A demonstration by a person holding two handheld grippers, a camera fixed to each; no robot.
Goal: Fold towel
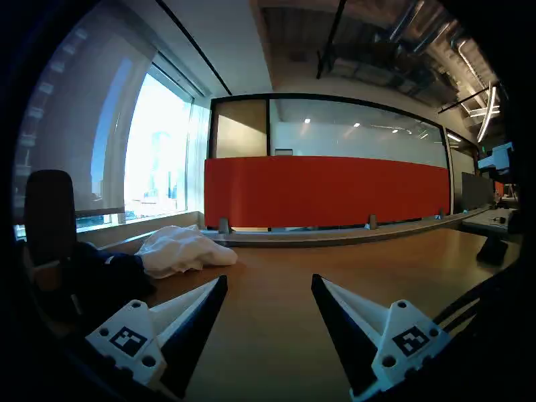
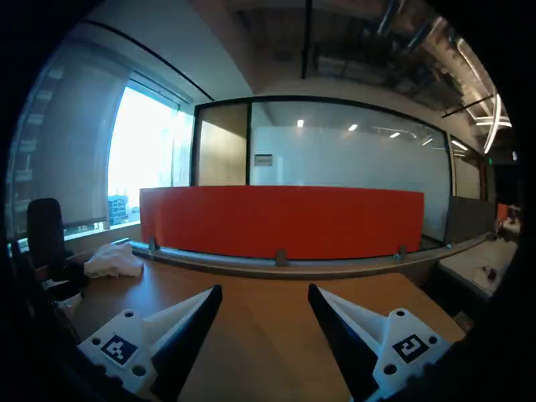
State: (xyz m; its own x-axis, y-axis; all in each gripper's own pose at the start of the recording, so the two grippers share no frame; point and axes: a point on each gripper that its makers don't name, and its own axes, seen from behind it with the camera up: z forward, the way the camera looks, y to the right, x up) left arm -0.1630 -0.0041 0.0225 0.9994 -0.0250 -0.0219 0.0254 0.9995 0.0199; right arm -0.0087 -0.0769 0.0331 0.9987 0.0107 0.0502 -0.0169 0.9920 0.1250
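Both left tongs (image 1: 269, 277) and right tongs (image 2: 264, 287) gape empty. The crumpled white cloth towel (image 1: 184, 249) lies at ten o'clock on the brown wooden tabletop (image 1: 288, 321); soft, light, probably best pinched at a corner.

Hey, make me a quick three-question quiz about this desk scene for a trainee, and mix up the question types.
1. On the table, the towel is: A) neatly folded, B) crumpled in a heap, C) spread out flat.
2. Fill in: the left gripper is ____ (open or shut).
3. True or false: the right gripper holds nothing.
Key: 1 B; 2 open; 3 true.
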